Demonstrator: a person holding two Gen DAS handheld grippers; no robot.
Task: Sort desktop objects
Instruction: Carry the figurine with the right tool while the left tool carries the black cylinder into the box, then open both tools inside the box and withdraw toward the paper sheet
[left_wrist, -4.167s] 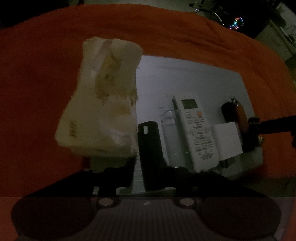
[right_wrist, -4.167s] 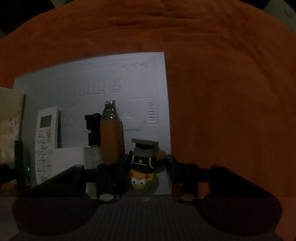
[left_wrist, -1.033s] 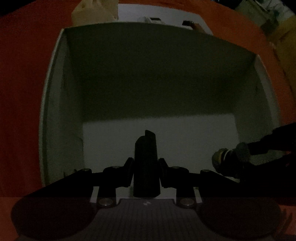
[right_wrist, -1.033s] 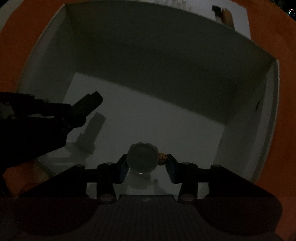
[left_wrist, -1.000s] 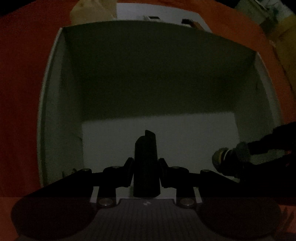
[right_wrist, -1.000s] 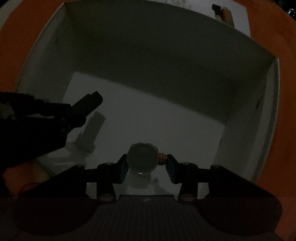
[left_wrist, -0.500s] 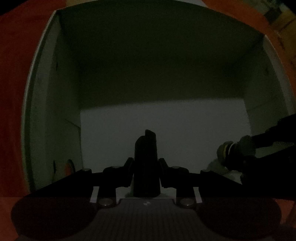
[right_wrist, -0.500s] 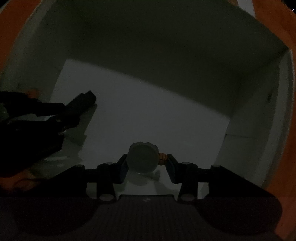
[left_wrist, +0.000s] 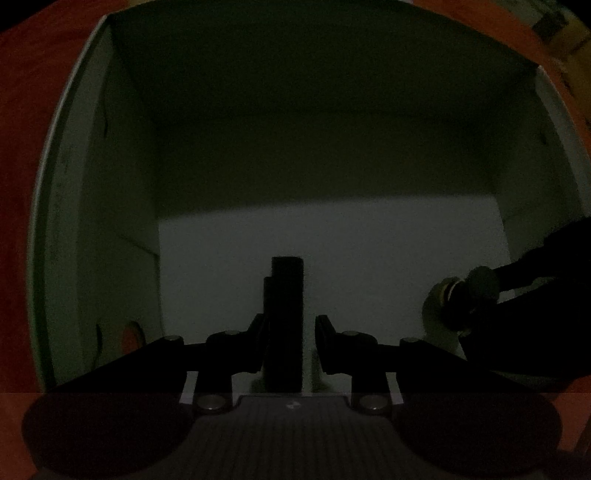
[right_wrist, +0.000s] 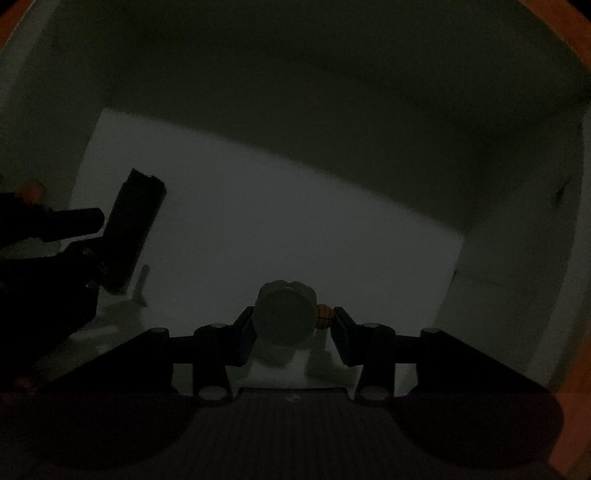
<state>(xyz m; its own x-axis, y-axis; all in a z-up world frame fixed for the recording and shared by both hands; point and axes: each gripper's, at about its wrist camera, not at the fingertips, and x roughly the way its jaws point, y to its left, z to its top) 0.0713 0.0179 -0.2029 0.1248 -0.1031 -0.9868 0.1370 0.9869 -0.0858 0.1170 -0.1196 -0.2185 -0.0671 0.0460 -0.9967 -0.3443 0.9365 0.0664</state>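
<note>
We are reaching both grippers into one white box (left_wrist: 92, 229). Left gripper (left_wrist: 290, 343) is sitting spread, one black block (left_wrist: 284, 325) standing loose between its jaws. Right gripper (right_wrist: 291, 332) is pinching one toy figure (right_wrist: 284, 321) just above the box floor.

The deep, open cardboard box (left_wrist: 92, 206) is white, its inner walls dimmed to grey-green and its floor pale grey. The cloth (left_wrist: 33, 74) outside its left rim is plain orange-red. The flat oblong block (left_wrist: 284, 325) near the left wall is solid black. The small round figurine (right_wrist: 284, 317), near centre, shows a pale grey disc with an orange, dark-striped ball on its right.
</note>
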